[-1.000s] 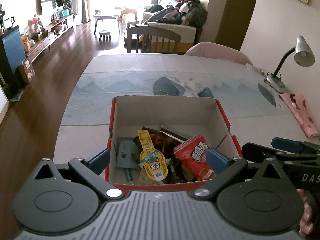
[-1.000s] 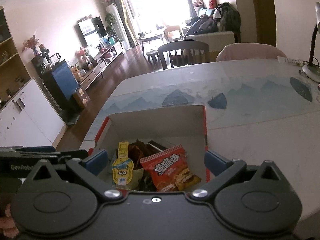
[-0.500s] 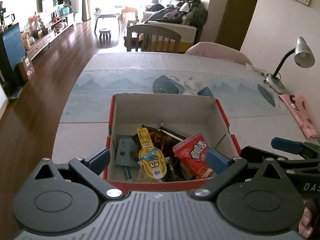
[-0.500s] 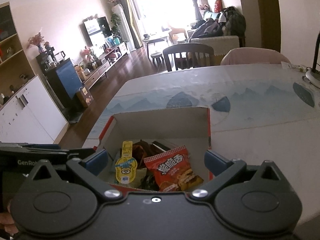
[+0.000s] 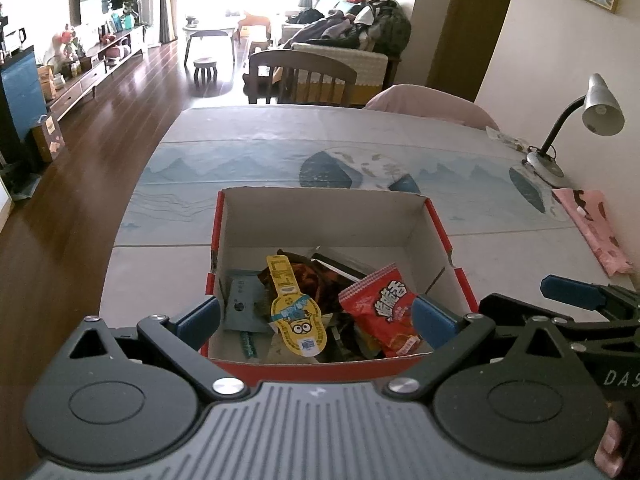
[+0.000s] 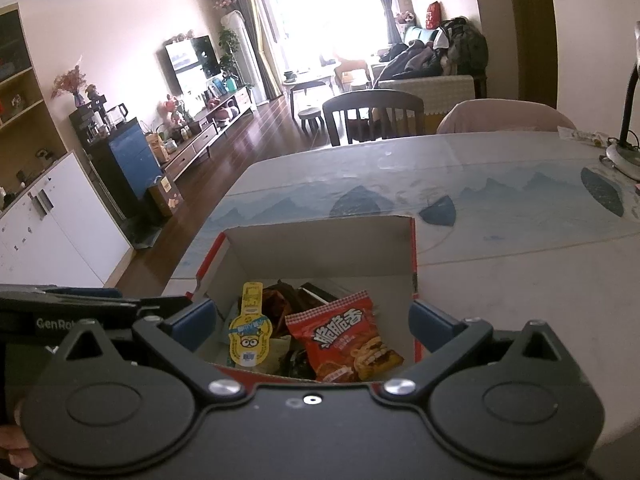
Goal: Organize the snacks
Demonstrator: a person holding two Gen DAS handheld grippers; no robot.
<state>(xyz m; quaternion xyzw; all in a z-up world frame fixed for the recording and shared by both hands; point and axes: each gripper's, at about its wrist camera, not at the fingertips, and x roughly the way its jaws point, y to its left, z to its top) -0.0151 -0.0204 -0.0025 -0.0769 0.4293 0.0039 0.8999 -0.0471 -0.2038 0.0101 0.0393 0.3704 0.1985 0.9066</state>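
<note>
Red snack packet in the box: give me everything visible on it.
The red snack packet is a glossy plastic pouch with crimped, serrated ends, white Chinese lettering and a picture of brown biscuits low on its face. It looks sealed and full. It lies tilted, face up, on top of the other snacks at the right side of the cardboard box, beside the yellow Minion packet. Neither gripper touches it.

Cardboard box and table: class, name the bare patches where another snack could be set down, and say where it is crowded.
Inside the cardboard box, the floor strip along the far wall is bare; the near half is crowded with the red snack packet, yellow Minion pouch and dark wrappers. On the table, the stretch beyond the box is bare, up to the desk lamp and pink packet on the right.
</note>
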